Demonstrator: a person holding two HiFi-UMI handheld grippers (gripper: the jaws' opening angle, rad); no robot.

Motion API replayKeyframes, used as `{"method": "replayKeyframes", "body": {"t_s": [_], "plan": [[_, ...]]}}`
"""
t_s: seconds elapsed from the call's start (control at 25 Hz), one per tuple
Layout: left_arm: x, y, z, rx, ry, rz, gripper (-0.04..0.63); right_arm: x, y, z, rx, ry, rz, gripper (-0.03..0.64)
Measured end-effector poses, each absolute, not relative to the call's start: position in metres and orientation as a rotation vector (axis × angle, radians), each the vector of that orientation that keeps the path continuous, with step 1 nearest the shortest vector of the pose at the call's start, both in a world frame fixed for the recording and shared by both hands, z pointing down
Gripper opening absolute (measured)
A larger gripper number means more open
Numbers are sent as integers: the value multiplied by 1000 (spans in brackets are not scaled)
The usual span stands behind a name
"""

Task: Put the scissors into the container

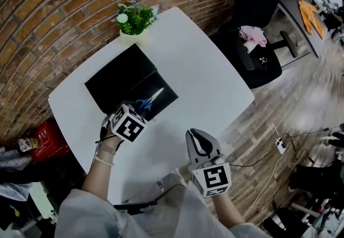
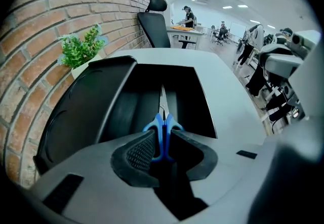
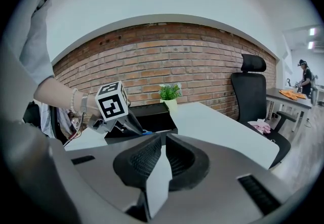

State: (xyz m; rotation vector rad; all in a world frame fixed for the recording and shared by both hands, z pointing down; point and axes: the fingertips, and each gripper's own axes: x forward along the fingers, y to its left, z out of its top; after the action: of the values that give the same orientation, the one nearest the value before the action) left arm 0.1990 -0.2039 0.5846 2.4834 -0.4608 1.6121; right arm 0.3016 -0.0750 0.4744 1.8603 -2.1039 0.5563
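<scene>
L gripper (image 2: 163,142) clamped on the blue scissors' (image 2: 163,132) handles, blades straight ahead of the jaws, likely lined up for a drop-in | open black container (image 2: 202,101) just ahead and below the tips, nothing else visible inside, lid (image 2: 86,106) to the jaws' left | R gripper (image 3: 163,154) closed, empty, parked clear over the white table (image 3: 223,127)

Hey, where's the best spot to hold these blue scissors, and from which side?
By the blue handles, from the person's side, as the left hand-held gripper has the scissors now: the closed blades point away, over the open black container.
</scene>
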Motion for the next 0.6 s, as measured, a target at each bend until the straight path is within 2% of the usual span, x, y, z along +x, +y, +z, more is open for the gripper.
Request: {"method": "replayKeyframes", "body": {"t_s": [0.16, 0.24, 0.32, 0.6], "plan": [[195, -211, 562, 2535, -553, 1445, 95, 293, -78, 468, 1855, -2127, 533, 57], [188, -215, 547, 2578, -624, 1341, 35, 285, -79, 464, 1842, -2137, 520, 57], [180, -215, 530, 2632, -673, 1251, 23, 276, -82, 457, 1831, -2155, 494, 57], [143, -205, 461, 2773, -830, 964, 18, 237, -91, 426, 1778, -2226, 389, 57]]}}
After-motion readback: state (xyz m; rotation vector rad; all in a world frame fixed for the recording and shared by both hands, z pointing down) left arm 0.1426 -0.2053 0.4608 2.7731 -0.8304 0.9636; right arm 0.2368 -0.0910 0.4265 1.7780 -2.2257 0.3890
